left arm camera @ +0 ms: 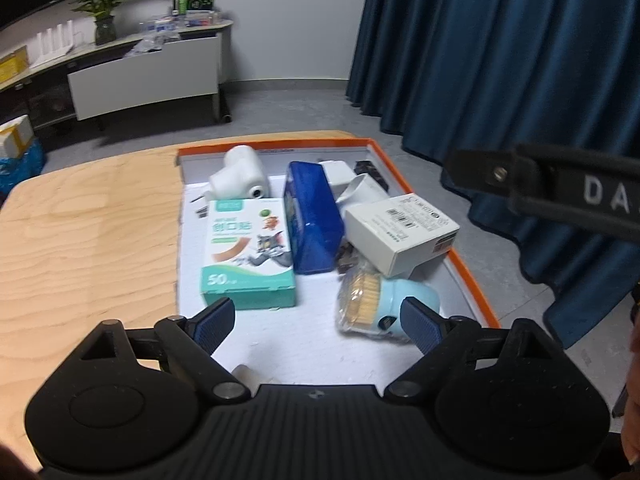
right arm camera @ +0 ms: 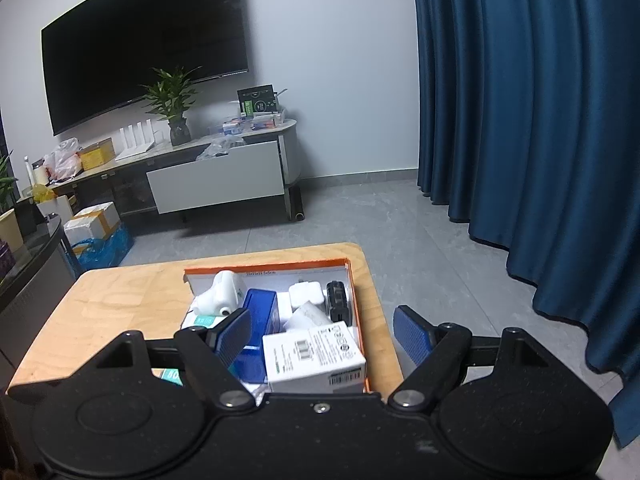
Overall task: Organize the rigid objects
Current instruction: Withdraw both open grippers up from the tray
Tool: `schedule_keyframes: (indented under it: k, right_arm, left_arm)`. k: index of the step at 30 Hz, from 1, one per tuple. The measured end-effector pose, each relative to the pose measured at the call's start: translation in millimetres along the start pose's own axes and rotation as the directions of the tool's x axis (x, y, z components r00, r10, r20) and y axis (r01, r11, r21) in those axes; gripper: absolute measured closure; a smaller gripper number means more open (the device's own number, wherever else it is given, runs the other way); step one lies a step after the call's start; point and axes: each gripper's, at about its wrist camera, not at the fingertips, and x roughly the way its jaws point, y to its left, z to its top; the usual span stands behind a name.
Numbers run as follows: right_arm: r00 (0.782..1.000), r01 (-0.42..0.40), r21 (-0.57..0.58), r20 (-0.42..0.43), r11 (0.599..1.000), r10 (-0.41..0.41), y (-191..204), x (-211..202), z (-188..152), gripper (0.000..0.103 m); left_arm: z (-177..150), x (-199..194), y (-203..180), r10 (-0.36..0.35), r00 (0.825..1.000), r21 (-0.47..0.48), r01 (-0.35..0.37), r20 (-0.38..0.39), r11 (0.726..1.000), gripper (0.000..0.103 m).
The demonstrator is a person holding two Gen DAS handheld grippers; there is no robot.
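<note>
Left gripper [left arm camera: 318, 322]: jaws spread wide, holding nothing, low over the box's near end.
Right gripper [right arm camera: 322, 334]: also wide apart, empty, hanging higher and farther back.
Orange-rimmed box [left arm camera: 472, 280]: collects everything, probably for sorting.
Bandage box [left arm camera: 248, 256]: just ahead-left of the left gripper; "50" readable.
White carton [left arm camera: 402, 232]: ahead-right, barcode up, propped on the clutter.
Blue case [left arm camera: 312, 216]: between the two boxes.

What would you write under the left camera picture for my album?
Open left gripper hovering over an orange-rimmed tray crowded with a bandage box, blue case and white carton.
</note>
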Motion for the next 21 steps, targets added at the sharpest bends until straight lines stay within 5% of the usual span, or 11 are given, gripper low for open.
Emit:
schedule_keyframes:
  k: [21]
  right_arm:
    - [1.000,-0.001,0.001,-0.030,1.000,0.001,-8,-64,-47,0.011]
  left_arm:
    - [-39,-55,-2,0.147,0.989,-0.048,-0.147,-0.007,0.988,0.000]
